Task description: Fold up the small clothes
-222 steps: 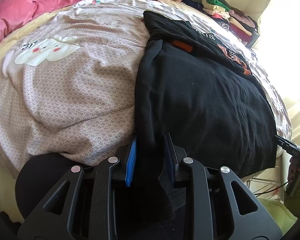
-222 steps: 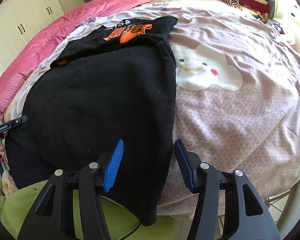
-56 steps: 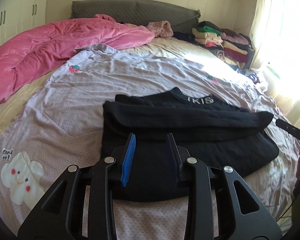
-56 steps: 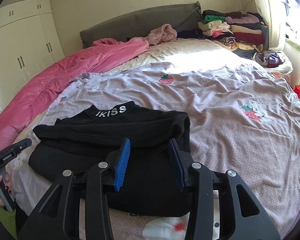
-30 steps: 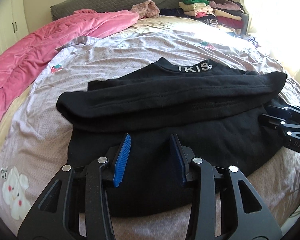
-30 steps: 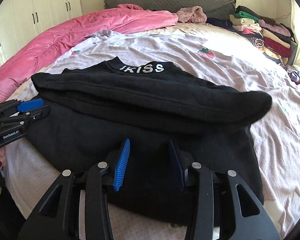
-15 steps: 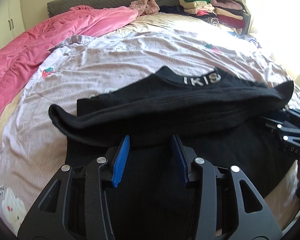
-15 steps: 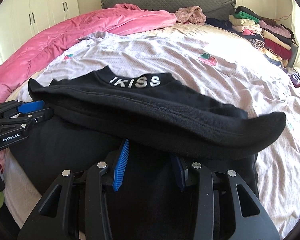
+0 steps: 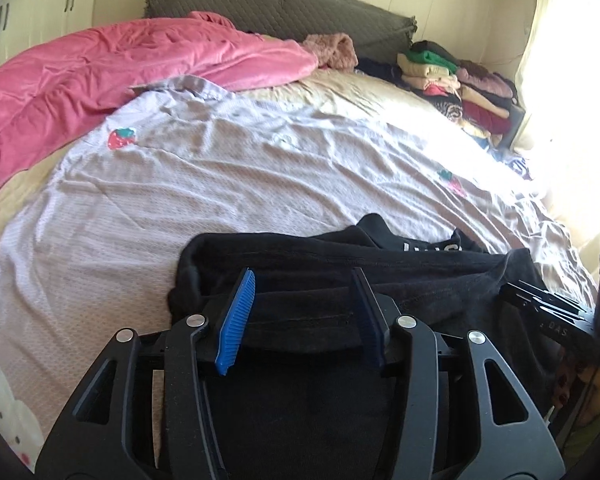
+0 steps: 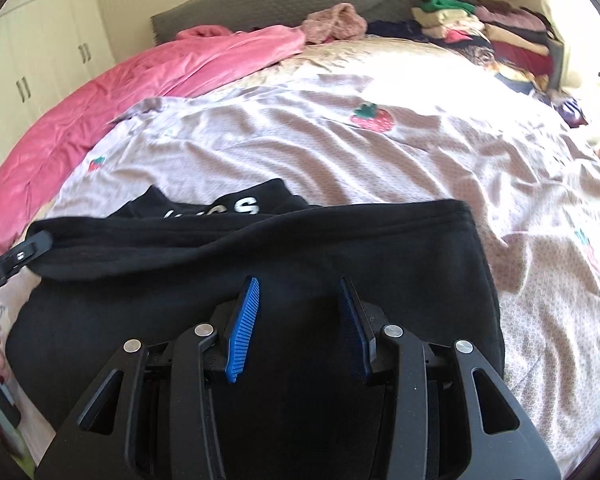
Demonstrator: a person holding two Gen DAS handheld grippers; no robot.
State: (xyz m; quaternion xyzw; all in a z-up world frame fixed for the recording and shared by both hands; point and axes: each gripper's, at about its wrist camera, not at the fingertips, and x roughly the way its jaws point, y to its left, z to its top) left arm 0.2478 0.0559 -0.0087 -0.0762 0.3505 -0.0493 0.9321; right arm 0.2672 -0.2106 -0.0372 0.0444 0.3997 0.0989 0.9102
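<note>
Sunlit bed with a pale patterned sheet (image 9: pixel 228 184) carries the black knit sweatshirt (image 10: pixel 340 248), part-folded at its near edge. Left claw (image 9: pixel 304 312) has just been widening, fabric lying loose between; right claw (image 10: pixel 300 316) gapes above cloth. Soft, floppy, thick: best pinched at the folded hem.

Black garment (image 10: pixel 340 248) now folded smaller; left gripper (image 9: pixel 304 312) just opening.

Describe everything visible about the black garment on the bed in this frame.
The black garment looks like a soft knit sweatshirt with white lettering on its collar. It lies partly folded on the lilac bedsheet, a thick folded band running across its width. Its near part lies between the fingers of the left gripper and the right gripper; whether either pinches it is unclear.
</note>
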